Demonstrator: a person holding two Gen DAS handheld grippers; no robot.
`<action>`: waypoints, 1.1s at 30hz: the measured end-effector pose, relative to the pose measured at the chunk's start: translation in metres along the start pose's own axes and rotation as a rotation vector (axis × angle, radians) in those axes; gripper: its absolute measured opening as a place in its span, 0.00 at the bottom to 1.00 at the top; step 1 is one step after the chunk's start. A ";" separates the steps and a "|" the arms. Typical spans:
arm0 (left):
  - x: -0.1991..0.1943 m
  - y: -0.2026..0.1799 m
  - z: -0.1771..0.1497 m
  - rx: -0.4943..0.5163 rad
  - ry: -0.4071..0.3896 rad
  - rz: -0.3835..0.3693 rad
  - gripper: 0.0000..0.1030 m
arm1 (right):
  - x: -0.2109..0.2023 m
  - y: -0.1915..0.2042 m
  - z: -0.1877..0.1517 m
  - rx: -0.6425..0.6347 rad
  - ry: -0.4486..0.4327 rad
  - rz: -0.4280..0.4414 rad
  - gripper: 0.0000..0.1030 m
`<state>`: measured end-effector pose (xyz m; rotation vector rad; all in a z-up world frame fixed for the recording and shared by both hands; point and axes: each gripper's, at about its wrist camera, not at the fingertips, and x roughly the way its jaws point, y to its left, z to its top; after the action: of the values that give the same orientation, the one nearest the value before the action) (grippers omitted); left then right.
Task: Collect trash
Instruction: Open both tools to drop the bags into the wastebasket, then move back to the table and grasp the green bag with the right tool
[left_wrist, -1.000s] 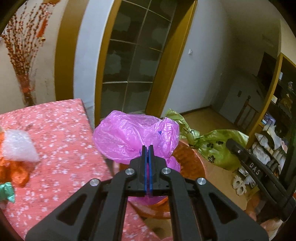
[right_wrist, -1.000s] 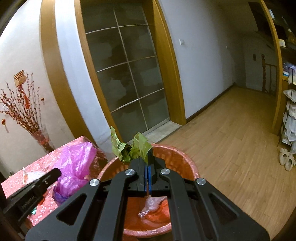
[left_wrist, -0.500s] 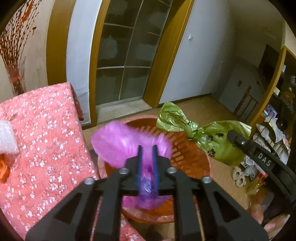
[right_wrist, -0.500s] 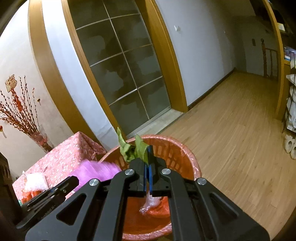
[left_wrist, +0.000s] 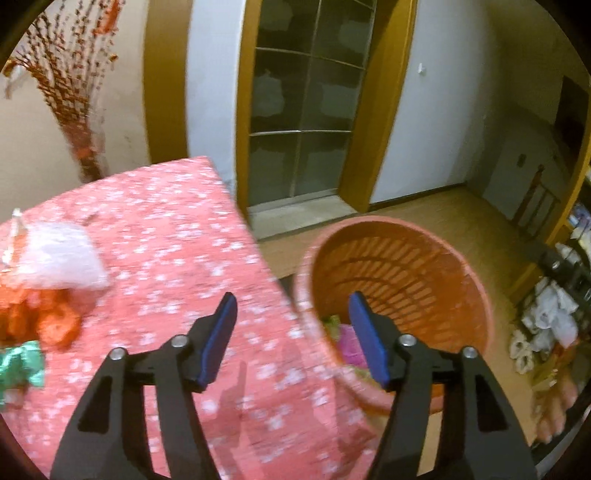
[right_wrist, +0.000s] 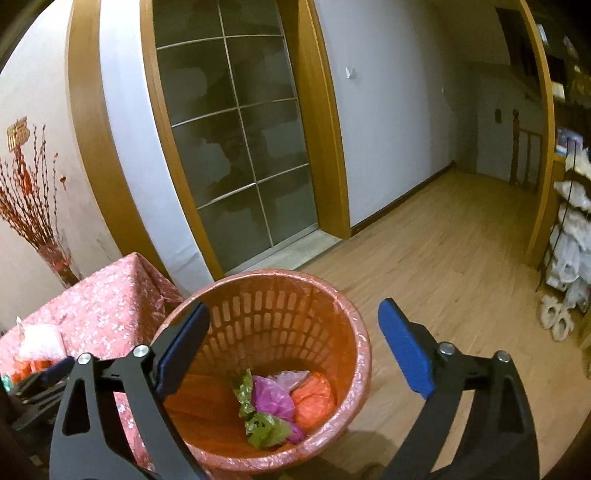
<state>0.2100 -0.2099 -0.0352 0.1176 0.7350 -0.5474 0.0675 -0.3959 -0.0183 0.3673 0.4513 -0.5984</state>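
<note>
Both bags have dropped: pink bag (right_wrist: 275, 400) and green bag (right_wrist: 260, 430) lie in the bin (right_wrist: 354, 334), lower centre. Left gripper (left_wrist: 291, 334) and right gripper (right_wrist: 295, 341) have jaws spread, released above it; more trash (left_wrist: 55, 258) waits on the surface (left_wrist: 177, 236), left.

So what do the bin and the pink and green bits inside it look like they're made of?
Bin: rigid orange plastic by the look, slotted moulded walls, with a thin glossy liner crinkled over the rim. Pink piece and green piece: thin plastic film, probably bags, crumpled and slightly shiny; the green one seems to carry a dark print.
</note>
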 end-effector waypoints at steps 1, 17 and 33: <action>-0.003 0.005 -0.002 0.004 -0.004 0.018 0.66 | -0.003 0.003 -0.001 -0.014 -0.001 -0.011 0.92; -0.103 0.122 -0.040 -0.110 -0.097 0.261 0.76 | -0.035 0.105 -0.024 -0.208 0.039 0.169 0.96; -0.220 0.286 -0.106 -0.352 -0.191 0.614 0.81 | -0.071 0.307 -0.097 -0.485 0.142 0.521 0.80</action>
<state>0.1587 0.1605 0.0074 -0.0391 0.5598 0.1578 0.1733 -0.0840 -0.0033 0.0526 0.5922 0.0519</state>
